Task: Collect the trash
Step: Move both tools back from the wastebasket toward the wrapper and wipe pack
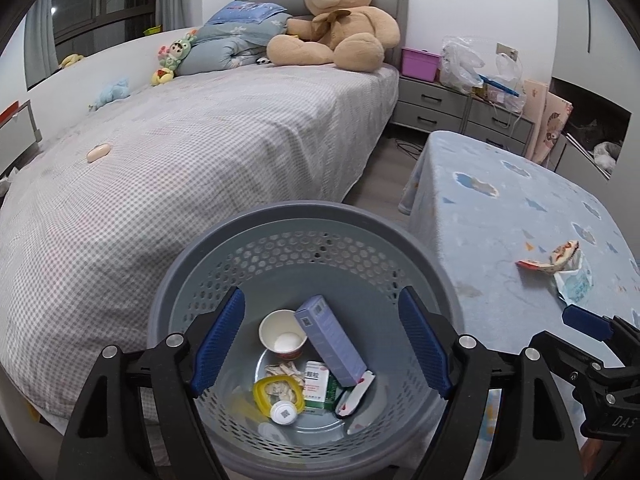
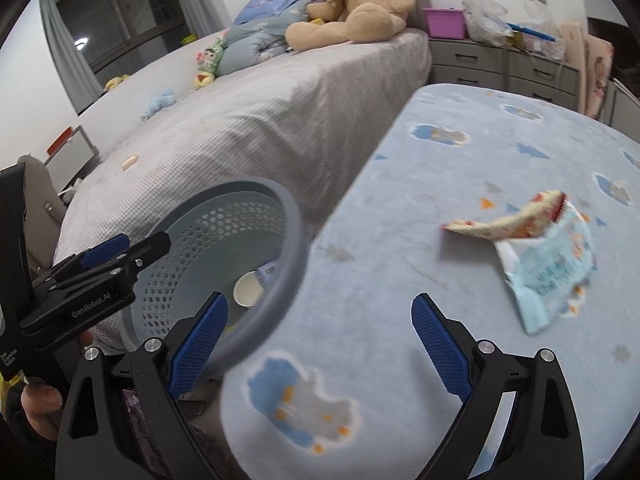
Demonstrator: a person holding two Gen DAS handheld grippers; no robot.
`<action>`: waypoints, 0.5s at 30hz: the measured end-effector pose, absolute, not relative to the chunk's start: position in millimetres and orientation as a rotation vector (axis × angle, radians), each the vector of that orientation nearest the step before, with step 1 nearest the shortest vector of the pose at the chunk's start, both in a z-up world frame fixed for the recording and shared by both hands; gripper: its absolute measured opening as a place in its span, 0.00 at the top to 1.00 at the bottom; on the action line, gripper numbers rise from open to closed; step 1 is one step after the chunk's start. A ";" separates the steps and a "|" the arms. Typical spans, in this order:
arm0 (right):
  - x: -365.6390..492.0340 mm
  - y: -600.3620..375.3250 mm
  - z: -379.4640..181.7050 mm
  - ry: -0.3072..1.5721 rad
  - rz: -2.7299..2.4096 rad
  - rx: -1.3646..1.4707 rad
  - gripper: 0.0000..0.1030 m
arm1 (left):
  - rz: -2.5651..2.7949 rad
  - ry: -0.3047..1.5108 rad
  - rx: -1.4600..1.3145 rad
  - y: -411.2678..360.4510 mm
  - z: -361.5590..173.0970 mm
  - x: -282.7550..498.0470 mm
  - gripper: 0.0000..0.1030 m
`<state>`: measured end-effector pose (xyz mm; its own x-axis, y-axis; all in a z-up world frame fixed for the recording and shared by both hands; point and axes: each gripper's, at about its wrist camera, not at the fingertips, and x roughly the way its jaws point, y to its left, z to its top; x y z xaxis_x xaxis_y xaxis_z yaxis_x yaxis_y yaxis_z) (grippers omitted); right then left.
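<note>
A grey perforated basket (image 1: 200, 280) stands on the floor between the bed and a blue-covered table; it also shows in the right wrist view (image 2: 294, 216). In it lie a paper cup (image 1: 283, 334), a purple box (image 1: 330, 340), a green medicine box (image 1: 318, 386), a yellow ring (image 1: 276, 394) and other scraps. My left gripper (image 1: 322, 342) is open and empty above the basket. Two wrappers lie on the table: a cream and red one (image 2: 508, 222) and a light blue one (image 2: 548, 268). My right gripper (image 2: 320, 342) is open and empty, short of the wrappers, over the table's near edge.
The bed (image 1: 180, 152) with a checked cover fills the left, with a teddy bear (image 1: 340, 24), pillows and small toys. Grey drawers (image 1: 440, 108) with a purple bin and plastic bags stand at the back. The blue table (image 2: 460, 160) is on the right.
</note>
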<state>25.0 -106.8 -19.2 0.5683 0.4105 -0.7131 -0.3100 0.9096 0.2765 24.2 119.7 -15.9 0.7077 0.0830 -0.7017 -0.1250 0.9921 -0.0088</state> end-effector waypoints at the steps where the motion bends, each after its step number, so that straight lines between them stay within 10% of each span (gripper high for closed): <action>1: 22.3 -114.4 -19.6 0.867 0.403 0.129 0.11 | 0.105 0.774 -0.053 114.8 -15.3 23.8 0.26; 15: 13.7 -205.3 -31.7 0.865 0.148 0.205 0.11 | -0.036 0.768 -0.014 38.3 -10.7 32.5 0.26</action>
